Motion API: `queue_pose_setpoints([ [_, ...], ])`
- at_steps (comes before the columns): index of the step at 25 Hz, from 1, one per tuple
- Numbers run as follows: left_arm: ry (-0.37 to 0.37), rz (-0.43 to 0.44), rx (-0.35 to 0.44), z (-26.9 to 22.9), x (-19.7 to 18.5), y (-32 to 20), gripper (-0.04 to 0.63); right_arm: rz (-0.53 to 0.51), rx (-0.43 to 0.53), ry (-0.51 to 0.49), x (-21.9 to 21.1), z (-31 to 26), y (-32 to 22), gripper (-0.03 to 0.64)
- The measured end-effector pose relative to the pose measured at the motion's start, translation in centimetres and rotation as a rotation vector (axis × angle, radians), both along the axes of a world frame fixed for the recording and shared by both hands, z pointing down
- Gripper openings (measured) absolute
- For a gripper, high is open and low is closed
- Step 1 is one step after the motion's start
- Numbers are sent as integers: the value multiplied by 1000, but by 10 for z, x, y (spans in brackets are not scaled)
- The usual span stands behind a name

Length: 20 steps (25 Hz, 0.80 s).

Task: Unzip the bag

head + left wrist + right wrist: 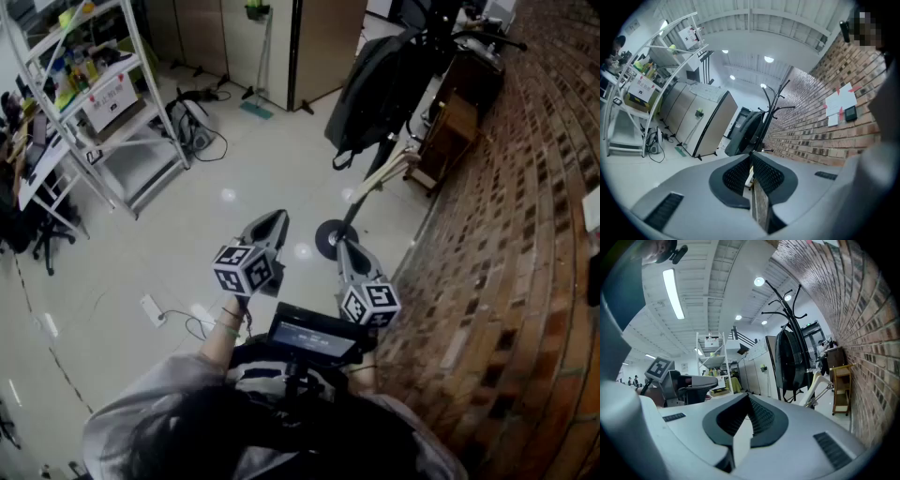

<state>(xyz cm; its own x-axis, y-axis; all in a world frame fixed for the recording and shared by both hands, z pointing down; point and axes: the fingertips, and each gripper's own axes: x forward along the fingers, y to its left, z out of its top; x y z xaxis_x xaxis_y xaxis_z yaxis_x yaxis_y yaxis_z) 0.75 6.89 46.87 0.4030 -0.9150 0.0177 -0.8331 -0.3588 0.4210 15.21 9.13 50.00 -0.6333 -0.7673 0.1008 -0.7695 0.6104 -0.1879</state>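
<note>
Pressing flat together, the jaws of the left gripper (pixel 751 155) are closed on nothing, and the right gripper (pixel 749 397) is shut and empty in the same way. Each jaw has a smooth grey shell around a black pad with a fine gridded texture. In the head view both grippers (pixel 276 218) (pixel 339 247) are held up side by side over the floor (pixel 187 234). Each carries a white marker cube (pixel 246 269) printed with black squares, and the person's head and grey sleeve (pixel 159 394) hide most of the arms below them.

The task's bag, a black fabric backpack (pixel 370 89), hangs well apart from both grippers on a thin black coat stand (pixel 785 296) with curved hooks. It is close to the brick wall (pixel 525 234). Its zipper is too small and dark to make out in any view. In the left gripper view (pixel 747 131) only its upper part shows above the jaws. The right gripper view shows the bag (pixel 790 362) as a long, limp shape.

The floor is pale and glossy, with spots of reflected light. A small wooden shelf unit (pixel 841 390) stands against the rough red-brown bricks. Across the room is a white metal shelving rack (pixel 112 122), cut off by the head view's edge, with cluttered contents that cannot be told apart.
</note>
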Motion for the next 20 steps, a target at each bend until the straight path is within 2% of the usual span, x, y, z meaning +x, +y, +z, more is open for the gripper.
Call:
queue_pose_setpoints([
  [6, 17, 68, 25, -15, 23, -32, 52, 13, -18, 0, 13, 2, -24, -9],
  [12, 24, 127, 79, -40, 30, -94, 98, 30, -43, -17, 14, -4, -59, -9],
  [20, 16, 246, 123, -69, 37, -192, 110, 123, -7, -60, -2, -41, -147, -9],
])
